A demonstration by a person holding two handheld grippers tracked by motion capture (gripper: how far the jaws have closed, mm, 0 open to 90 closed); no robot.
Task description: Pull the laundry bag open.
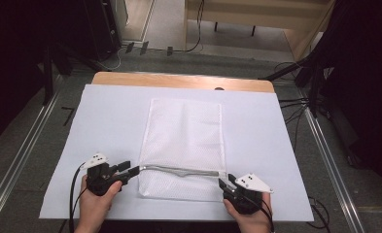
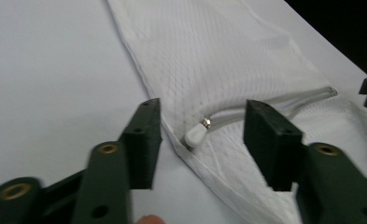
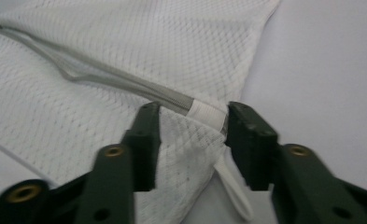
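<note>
In the high view, a white mesh bag is seen at frame centre on the white sheet, with the left gripper and right gripper at its zipper ends. In the left gripper view, spread jaws flank the zipper pull. In the right gripper view, parted jaws straddle the bag's corner

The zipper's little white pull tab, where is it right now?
The white pull tab sits at the left end of the zipper, near the mesh bag's left edge, between the left gripper's open jaws without touching them.
</note>
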